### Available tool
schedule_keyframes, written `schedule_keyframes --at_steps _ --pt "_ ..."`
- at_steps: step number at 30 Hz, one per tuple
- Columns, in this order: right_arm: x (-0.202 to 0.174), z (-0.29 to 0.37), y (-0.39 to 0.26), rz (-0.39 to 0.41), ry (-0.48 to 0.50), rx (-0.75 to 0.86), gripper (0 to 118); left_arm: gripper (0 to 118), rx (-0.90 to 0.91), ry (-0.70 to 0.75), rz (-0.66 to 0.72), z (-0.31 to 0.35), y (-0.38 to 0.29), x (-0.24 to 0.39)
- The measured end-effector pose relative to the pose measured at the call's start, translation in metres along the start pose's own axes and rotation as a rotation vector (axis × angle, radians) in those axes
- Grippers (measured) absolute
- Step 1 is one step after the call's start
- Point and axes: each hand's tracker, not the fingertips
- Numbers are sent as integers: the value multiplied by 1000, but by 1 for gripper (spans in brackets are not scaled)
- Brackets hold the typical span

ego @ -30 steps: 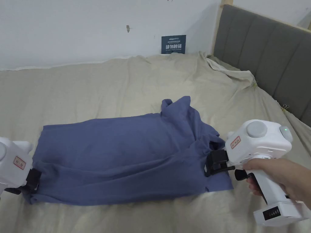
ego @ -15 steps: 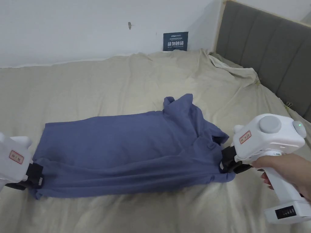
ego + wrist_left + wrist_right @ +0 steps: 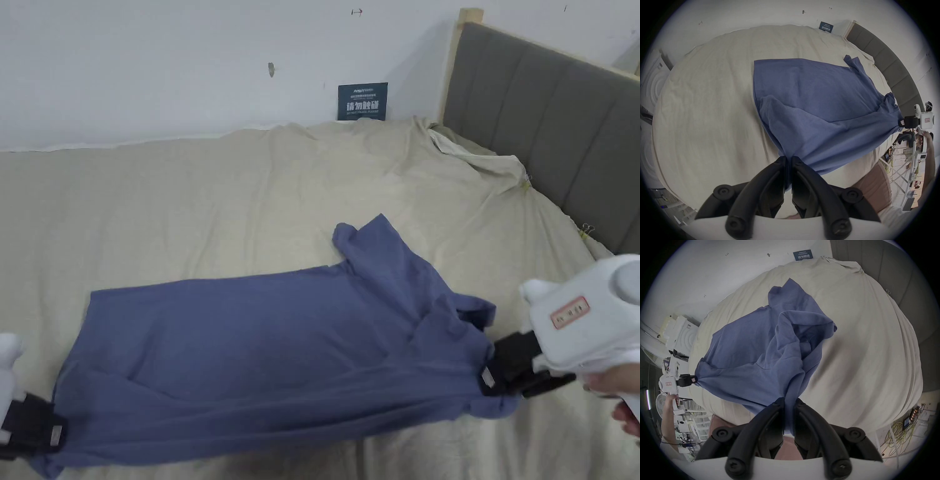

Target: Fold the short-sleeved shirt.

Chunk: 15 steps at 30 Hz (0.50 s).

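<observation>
A blue short-sleeved shirt is stretched sideways over the beige bed sheet, its near edge lifted off the bed. My left gripper is shut on the shirt's bottom-left corner at the hem. My right gripper is shut on bunched cloth at the shoulder end. One sleeve points toward the wall; the collar area is crumpled near the right gripper. The far edge of the shirt still rests on the sheet.
A grey padded headboard runs along the right side. A dark sign leans against the white wall. The sheet is rumpled at the far right corner. Cables and shelving lie beyond the bed's near edge.
Both grippers have pulled outward and toward me, drawing the shirt taut and lifting its near edge. The head camera has also tilted.
</observation>
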Motion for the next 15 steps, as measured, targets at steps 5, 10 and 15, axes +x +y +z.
schedule_keyframes --at_steps 5,10,15 --pt "26 -17 -44 -50 3 -68 10 7 -56 -68 62 -14 -54 -2" --pt "50 -49 -60 -138 15 -70 10 15 -95 -140 115 -36 -77 -2" --pt "51 -38 -65 -140 -6 -15 116 62 -64 -32 151 -28 -83 -12"
